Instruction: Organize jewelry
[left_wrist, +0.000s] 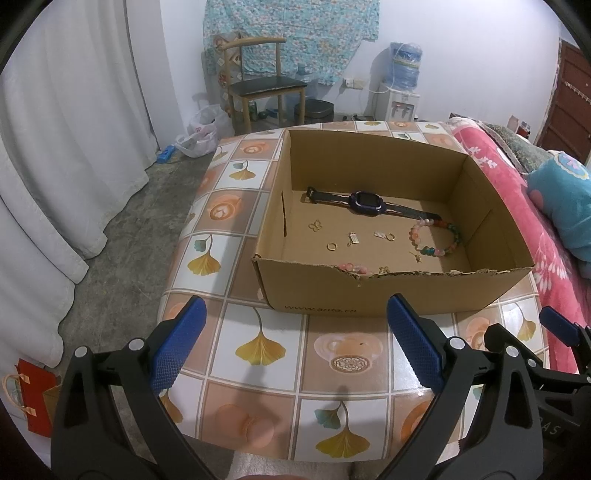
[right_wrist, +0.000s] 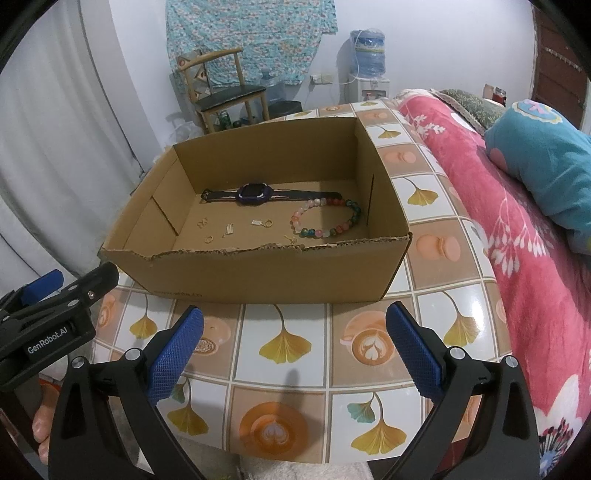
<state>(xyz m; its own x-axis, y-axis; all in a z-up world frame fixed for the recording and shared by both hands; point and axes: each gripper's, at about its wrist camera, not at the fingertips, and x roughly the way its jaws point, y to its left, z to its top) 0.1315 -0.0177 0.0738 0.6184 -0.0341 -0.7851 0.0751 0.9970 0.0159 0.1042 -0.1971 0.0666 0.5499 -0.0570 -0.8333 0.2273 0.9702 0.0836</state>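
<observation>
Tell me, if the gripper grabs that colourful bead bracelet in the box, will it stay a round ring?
Probably not. The bead bracelet looks like separate round beads on a string, so it would likely sag and dangle. The beads look smooth and glossy, so they might slip between the pads. Pushed, it would probably slide across the cardboard box floor.

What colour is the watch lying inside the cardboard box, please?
Dark purple with a black strap; right wrist view.

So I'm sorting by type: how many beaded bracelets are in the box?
2. The multicoloured bracelet lies at the right of the cardboard box; a pink bracelet peeks over the torn near wall, partly hidden.
</observation>
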